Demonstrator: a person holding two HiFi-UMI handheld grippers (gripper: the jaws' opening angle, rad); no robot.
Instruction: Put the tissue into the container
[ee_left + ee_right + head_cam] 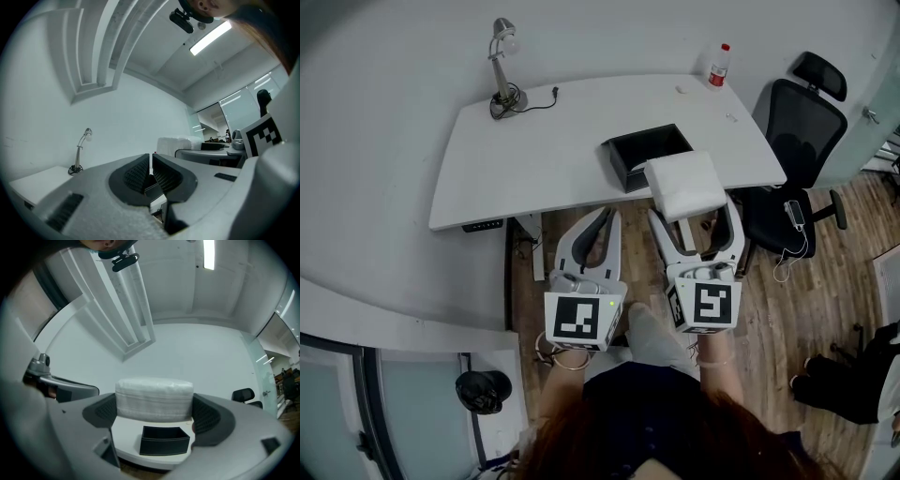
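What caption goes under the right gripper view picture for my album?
Right tongs grip the white tissue pack, with the black container ahead.

Cannot see the near right corner of the container (617, 169): covered by the tissue pack (686, 184). Cannot read print on the bottle (719, 66) at the far right edge of the table (534, 150), nor identify a speck (682, 90) near it: too small.

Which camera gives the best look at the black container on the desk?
The head view: it looks down into the open container, with the held tissue pack overlapping one corner. The right gripper view shows only its front wall, below that pack. The left gripper view doesn't clearly show it.
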